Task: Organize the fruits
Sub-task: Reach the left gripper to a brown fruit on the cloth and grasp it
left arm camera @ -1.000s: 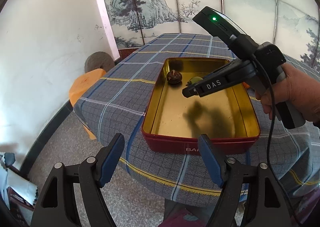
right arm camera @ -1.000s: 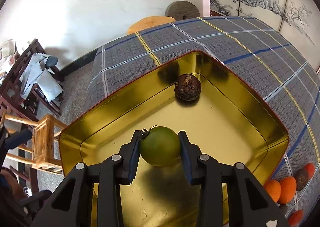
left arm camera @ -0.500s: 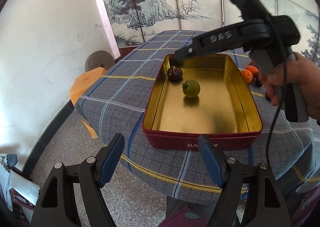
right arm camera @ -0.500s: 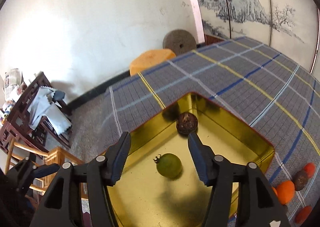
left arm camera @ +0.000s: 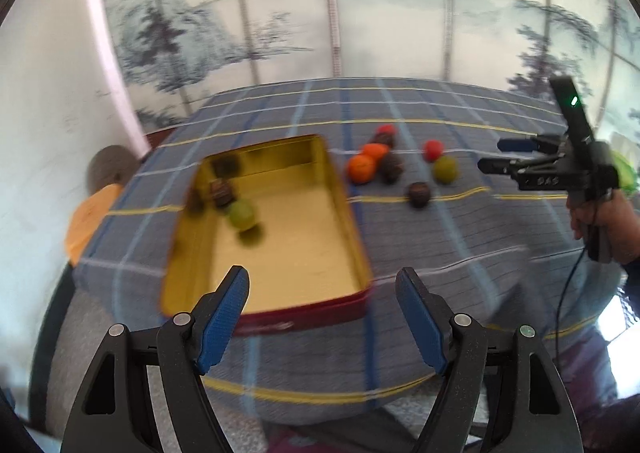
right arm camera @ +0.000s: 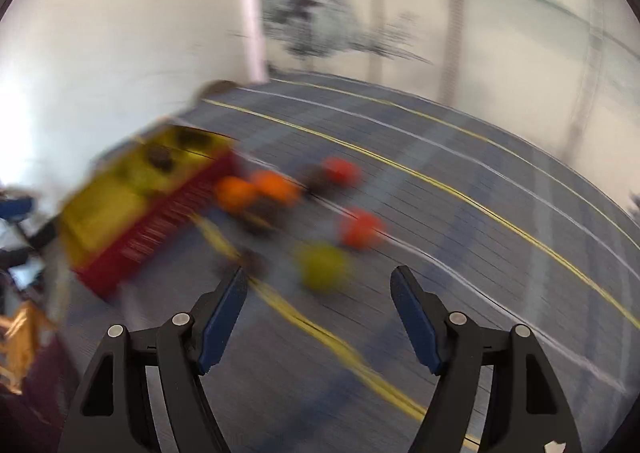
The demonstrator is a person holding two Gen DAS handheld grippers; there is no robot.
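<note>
Both the left gripper [left arm camera: 322,317] and the right gripper [right arm camera: 316,317] had their fingers spread wide and held nothing. In the tin [left arm camera: 348,213] on the desk [left arm camera: 460,237] lay a green fruit [left arm camera: 241,214] and a dark one [left arm camera: 221,191], while the loose fruits [left arm camera: 390,165] sat at the tin's 2 o'clock. The right gripper faced another green fruit [right arm camera: 322,267] at 12 o'clock, probably the next pick: straddle it squarely and close gently, since it would likely roll.

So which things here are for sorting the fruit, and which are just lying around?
For the job:
- gold tin
- green fruit in the tin
- loose fruits on the cloth
- left tool, right tool, both open

Just there:
- checked tablecloth
- orange stool
- painted screen
</note>
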